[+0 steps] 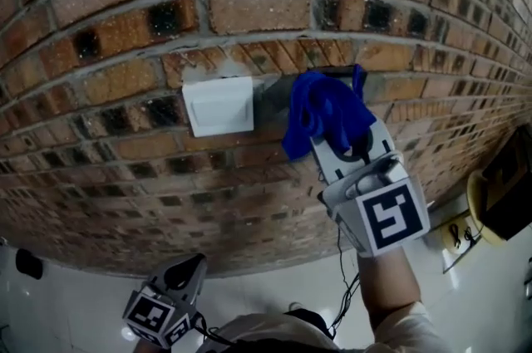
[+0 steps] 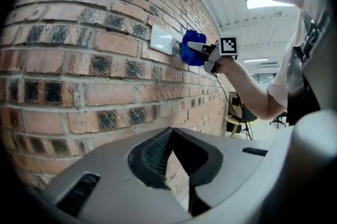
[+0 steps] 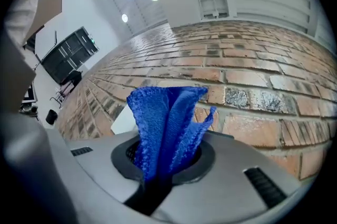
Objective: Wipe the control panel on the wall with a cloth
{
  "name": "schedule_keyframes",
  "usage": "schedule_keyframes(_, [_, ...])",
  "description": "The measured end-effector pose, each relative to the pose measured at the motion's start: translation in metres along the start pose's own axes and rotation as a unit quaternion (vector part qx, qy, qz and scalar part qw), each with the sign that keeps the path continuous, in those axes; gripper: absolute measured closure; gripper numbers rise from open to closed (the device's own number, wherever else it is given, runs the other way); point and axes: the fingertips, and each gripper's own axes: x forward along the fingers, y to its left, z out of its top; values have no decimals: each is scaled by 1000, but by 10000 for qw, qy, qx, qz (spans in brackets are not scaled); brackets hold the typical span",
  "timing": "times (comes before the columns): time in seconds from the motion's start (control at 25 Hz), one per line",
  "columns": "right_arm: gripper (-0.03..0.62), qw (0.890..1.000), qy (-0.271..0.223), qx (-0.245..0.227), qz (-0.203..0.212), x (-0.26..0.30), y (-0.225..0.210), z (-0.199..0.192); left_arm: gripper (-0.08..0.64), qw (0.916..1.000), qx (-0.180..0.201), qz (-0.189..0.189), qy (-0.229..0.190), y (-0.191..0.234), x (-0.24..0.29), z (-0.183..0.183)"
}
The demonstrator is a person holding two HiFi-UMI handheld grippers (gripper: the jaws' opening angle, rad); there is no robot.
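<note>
A white panel is set in the brick wall, with a grey panel right beside it. My right gripper is shut on a blue cloth and holds it against the wall over the grey panel's right part. In the right gripper view the cloth stands up out of the shut jaws, and the white panel peeks out behind it. My left gripper hangs low, away from the wall, shut on nothing. From there I see the cloth beside the white panel.
A yellow round stand with a dark object on it stands at the right, near the wall. Black cables run down below my right arm. A small black thing lies on the pale floor at the left.
</note>
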Motion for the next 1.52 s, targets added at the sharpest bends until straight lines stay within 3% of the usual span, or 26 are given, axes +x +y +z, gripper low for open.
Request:
schedule_keyframes(0.16, [503, 9990, -117, -302, -303, -5, -24, 4, 560, 9998, -8, -177, 33, -3, -1, -6])
schedule_keyframes(0.36, [503, 9959, 160, -322, -828, -34, -75, -16, 559, 9996, -125, -232, -79, -9, 6, -1])
schedule_keyframes(0.6, [503, 9918, 507, -340, -1122, -52, -124, -50, 558, 9996, -99, -247, -113, -24, 19, 7])
schedule_keyframes(0.72, [502, 9929, 485, -229, -1057, -54, -132, -56, 560, 9995, -137, -219, -172, -31, 21, 9])
schedule_keyframes(0.92, [503, 9964, 54, -249, -807, -61, -99, -17, 560, 9997, -188, -149, -81, -34, 20, 3])
schedule_keyframes(1.16, [503, 9989, -149, -360, 252, -17, -7, 7, 558, 9998, -134, -102, -120, -34, 14, 2])
schedule_keyframes(1.32, [503, 9987, -138, -430, 252, 8, 6, 8, 559, 9998, -187, -2, -117, -33, 4, -1])
schedule_keyframes(1.52, [502, 9994, -175, -305, 58, 2, -15, 6, 559, 9993, -317, 160, -76, -24, -1, -7])
